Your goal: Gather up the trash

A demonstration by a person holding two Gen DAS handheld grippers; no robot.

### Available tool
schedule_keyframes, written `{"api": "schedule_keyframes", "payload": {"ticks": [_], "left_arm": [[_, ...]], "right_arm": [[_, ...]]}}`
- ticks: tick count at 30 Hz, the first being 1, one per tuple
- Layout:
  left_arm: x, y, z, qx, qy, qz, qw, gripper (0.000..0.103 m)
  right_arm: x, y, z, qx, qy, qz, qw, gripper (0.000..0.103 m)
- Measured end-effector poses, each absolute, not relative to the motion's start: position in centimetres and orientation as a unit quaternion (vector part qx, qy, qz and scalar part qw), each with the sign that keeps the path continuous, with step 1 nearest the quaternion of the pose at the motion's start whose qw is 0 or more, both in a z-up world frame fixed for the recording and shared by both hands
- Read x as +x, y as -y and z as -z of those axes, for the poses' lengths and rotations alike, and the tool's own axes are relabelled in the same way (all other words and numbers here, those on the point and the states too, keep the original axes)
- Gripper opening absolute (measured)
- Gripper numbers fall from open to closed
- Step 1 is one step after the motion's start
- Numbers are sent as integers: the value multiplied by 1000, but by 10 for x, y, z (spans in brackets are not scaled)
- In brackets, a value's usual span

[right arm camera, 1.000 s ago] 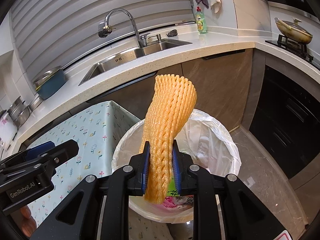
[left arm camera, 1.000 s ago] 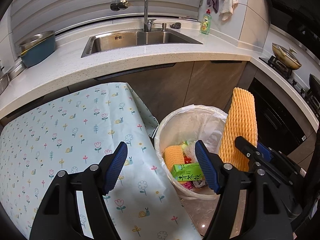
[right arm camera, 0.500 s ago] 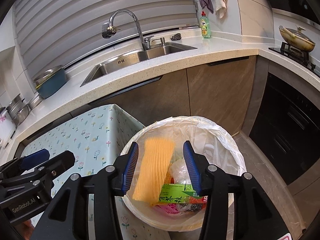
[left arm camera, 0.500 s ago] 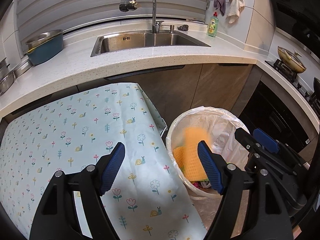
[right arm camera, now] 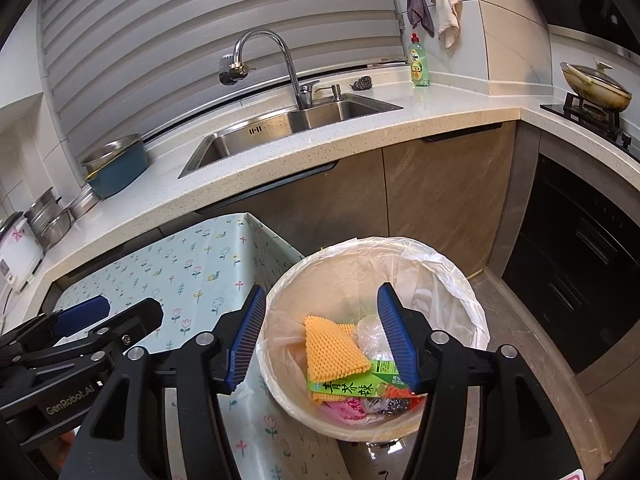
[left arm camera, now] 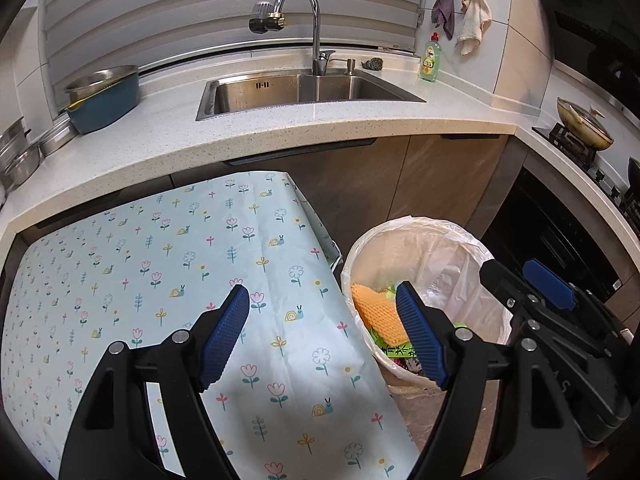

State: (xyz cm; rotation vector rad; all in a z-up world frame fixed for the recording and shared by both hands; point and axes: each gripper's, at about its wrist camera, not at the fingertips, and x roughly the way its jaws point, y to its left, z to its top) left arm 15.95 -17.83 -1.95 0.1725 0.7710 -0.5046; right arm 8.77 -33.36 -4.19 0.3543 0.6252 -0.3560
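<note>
The orange foam net (right arm camera: 332, 350) — ribbed, mesh-textured — lies inside the plastic-lined trash bin (right arm camera: 448, 276), atop a green carton (right arm camera: 352, 386). The right gripper (right arm camera: 322, 338) hangs spread and empty above the bin; the left gripper (left arm camera: 322, 338) gapes over the floral tablecloth (left arm camera: 160, 264) edge. Only the right view shows pink wrappers (right arm camera: 346, 406).

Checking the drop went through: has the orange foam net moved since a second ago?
Yes. The orange foam net has left the right gripper and dropped below the trash bin rim, onto the green carton.

Floral-cloth table (left arm camera: 160, 264); bin (right arm camera: 400, 248) on floor (right arm camera: 560, 400).
</note>
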Motion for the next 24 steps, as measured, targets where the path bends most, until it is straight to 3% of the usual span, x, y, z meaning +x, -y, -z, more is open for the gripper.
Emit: {"api": "schedule_keyframes", "payload": {"ticks": [20,24], "left_arm": [[122,145,6,95,-343,207,911,90],[118,136,9,98,-346,196,912,92]], "right_arm": [[42,309,28,123,-316,175,925,84],[35,304,29,119,-320,175,923,84]]}}
